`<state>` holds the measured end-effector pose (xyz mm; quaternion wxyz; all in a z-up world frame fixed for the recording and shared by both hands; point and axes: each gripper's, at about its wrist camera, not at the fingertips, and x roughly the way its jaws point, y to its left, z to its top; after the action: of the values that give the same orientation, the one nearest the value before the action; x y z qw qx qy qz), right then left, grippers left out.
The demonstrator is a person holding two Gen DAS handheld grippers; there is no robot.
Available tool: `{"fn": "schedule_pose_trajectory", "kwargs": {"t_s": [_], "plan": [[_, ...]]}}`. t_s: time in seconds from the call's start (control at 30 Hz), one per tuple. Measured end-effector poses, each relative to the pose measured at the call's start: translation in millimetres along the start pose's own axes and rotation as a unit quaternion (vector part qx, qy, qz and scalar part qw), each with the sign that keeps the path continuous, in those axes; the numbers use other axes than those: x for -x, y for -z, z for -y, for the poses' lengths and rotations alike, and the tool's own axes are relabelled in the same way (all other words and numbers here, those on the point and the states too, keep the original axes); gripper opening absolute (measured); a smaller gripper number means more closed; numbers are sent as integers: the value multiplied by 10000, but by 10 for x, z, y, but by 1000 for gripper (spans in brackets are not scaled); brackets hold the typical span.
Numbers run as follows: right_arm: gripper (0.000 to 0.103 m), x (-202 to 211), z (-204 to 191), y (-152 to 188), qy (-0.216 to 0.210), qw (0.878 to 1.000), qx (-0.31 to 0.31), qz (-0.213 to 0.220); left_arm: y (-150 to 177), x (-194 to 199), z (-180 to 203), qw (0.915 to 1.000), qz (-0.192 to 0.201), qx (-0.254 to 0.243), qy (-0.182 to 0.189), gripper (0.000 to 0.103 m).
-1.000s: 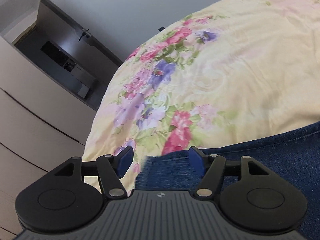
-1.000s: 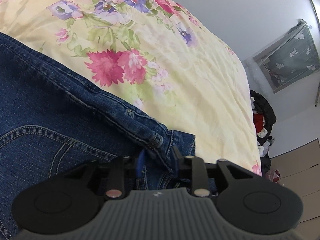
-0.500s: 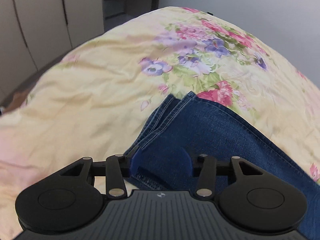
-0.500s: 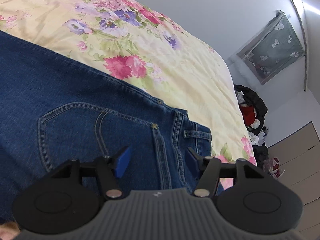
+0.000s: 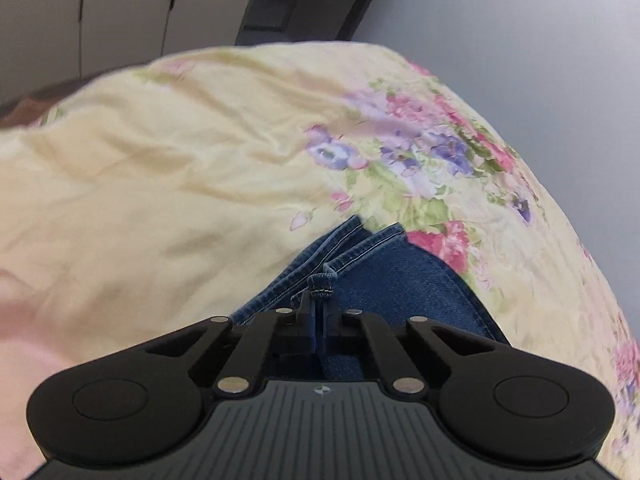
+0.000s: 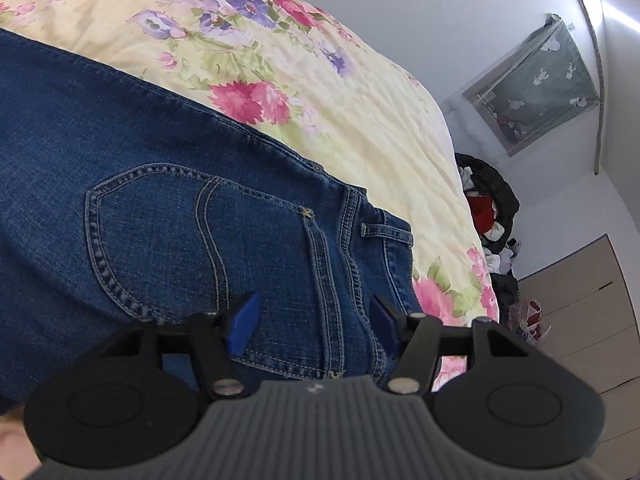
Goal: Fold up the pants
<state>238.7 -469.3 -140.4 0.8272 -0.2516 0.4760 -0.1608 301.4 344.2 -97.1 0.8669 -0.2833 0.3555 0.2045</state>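
Note:
Blue denim pants (image 6: 168,184) lie on a bed with a yellow floral cover (image 6: 352,92). In the right wrist view I see the back pocket and waistband end; my right gripper (image 6: 314,320) is open just above the waistband seam, holding nothing. In the left wrist view my left gripper (image 5: 319,316) is shut on the hem end of the pants (image 5: 384,280); a pinch of hem fabric sticks up between the fingers. The two leg hems lie stacked just beyond it on the bed cover (image 5: 160,184).
A pile of dark and red clothes (image 6: 492,216) lies on the floor past the bed's right edge. A curtained window (image 6: 536,84) is on the far wall. Pale wardrobe doors (image 5: 100,12) stand beyond the bed's left end.
My left gripper has shut on the pants' hem. My right gripper let go of the waistband a second ago and stays open above it.

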Motion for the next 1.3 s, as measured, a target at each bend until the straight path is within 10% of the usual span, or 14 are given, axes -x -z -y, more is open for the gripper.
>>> {"fn": "schedule_pose_trajectory", "kwargs": {"t_s": [0.13, 0.67, 0.83, 1.0, 1.3], "plan": [[56, -33, -17, -34, 78, 9999, -76, -51, -99, 326, 124, 9976, 560, -381, 169, 2], [57, 156, -34, 79, -174, 9997, -105, 115, 251, -163, -417, 9981, -169, -169, -562, 4], [57, 131, -29, 80, -136, 9997, -131, 184, 55, -13, -240, 9925, -116, -895, -819, 26], [57, 156, 49, -38, -86, 9985, -394, 363, -300, 84, 139, 9854, -4, -1671, -322, 52], [57, -168, -141, -225, 258, 9993, -247, 72, -480, -685, 702, 9736, -173, -2269, -201, 50]]}}
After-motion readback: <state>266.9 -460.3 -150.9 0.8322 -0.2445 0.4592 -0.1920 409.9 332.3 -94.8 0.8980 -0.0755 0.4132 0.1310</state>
